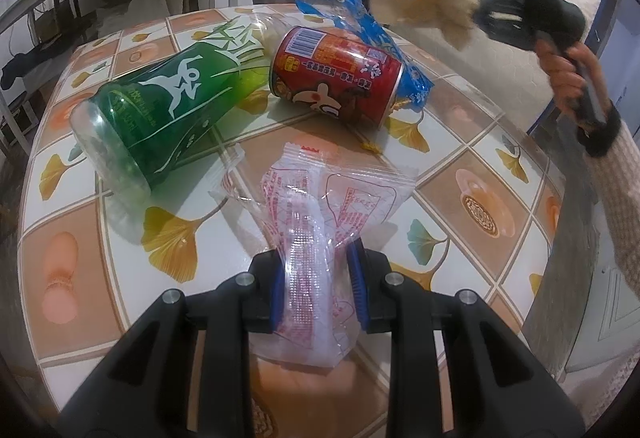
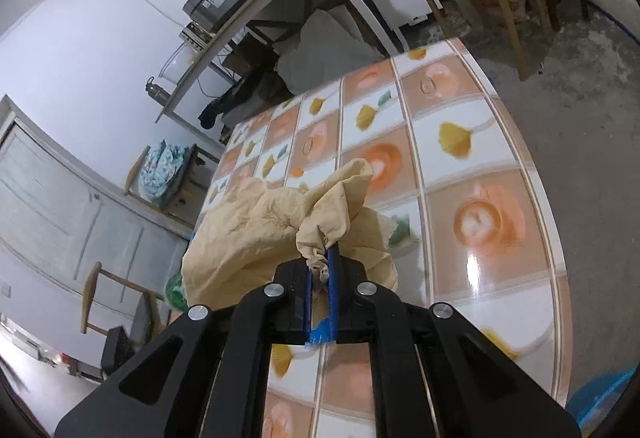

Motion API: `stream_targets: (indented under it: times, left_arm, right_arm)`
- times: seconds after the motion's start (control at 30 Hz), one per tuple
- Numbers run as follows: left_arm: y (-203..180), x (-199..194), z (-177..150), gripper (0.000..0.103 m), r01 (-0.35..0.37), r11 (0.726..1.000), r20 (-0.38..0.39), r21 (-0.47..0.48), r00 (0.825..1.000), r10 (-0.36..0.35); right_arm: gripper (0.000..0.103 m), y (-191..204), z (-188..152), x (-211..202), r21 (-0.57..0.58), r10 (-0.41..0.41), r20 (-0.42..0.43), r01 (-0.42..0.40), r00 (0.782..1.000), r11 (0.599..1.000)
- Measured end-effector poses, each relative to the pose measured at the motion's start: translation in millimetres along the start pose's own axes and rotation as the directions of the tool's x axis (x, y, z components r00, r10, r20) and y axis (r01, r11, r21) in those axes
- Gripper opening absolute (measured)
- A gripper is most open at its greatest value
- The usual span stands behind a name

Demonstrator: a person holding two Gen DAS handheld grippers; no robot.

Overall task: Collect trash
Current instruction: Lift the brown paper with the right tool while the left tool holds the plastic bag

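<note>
Our right gripper [image 2: 320, 274] is clenched on a twisted corner of a crumpled tan paper [image 2: 280, 222], which hangs above the table [image 2: 520, 158]; so thin a pinch could tear or slip. Our left gripper [image 1: 318, 278] grasps a clear wrapper [image 1: 316, 206], the green bottle [image 1: 160, 106] and red can [image 1: 336, 70] lying beyond it.

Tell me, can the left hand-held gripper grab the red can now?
Probably not yet: the left hand-held gripper is already shut on a clear plastic wrapper with red print, though the red printed drink can lies unblocked ahead.
</note>
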State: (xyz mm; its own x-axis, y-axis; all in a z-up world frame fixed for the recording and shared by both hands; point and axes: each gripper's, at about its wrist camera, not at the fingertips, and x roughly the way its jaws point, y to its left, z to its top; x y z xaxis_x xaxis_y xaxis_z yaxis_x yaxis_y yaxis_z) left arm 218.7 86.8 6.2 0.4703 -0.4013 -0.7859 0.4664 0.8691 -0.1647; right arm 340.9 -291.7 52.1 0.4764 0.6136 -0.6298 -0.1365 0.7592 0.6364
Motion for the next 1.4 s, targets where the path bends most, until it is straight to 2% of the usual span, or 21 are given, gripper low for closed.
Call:
stream_targets:
  times: [0.23, 0.53, 0.9, 1.0, 1.23, 1.4]
  left_arm:
    - [5.7, -5.8, -2.0, 0.025, -0.001, 1.0, 0.018, -0.026, 1.0, 0.002]
    - [-4.0, -17.0, 2.2, 0.025, 0.024, 0.999, 0.071, -0.04, 0.997, -0.021]
    - [-29.5, -26.3, 8.8, 0.025, -0.016, 1.0, 0.114, -0.004, 0.993, 0.016]
    - [-36.3, -30.5, 10.3, 0.025, -0.033, 0.999, 0.131, 0.007, 0.991, 0.031]
    - [-48.5, -37.8, 11.7, 0.025, -0.028, 1.0, 0.154, 0.012, 0.988, 0.026]
    - [-59.9, -44.6, 17.3, 0.025, -0.016, 0.999, 0.173, 0.03, 0.985, 0.011]
  right_arm:
    - [0.007, 2.8, -58.9, -31.8, 0.018, -0.014, -0.023, 0.015, 1.0, 1.0]
    - [0.007, 7.2, -118.3, -55.4, 0.028, -0.042, 0.032, 0.041, 0.999, 0.999]
    - [0.007, 5.4, -146.9, -74.7, 0.058, -0.001, 0.102, -0.005, 0.995, 0.998]
    - [0.007, 10.6, -151.4, -82.2, 0.032, -0.025, 0.124, 0.021, 0.992, 0.999]
    - [0.007, 30.2, -164.0, -99.1, -0.07, -0.123, 0.18, 0.138, 0.976, 0.988]
    - [0.007, 32.5, -173.4, -114.4, -0.098, -0.137, 0.222, 0.161, 0.965, 0.982]
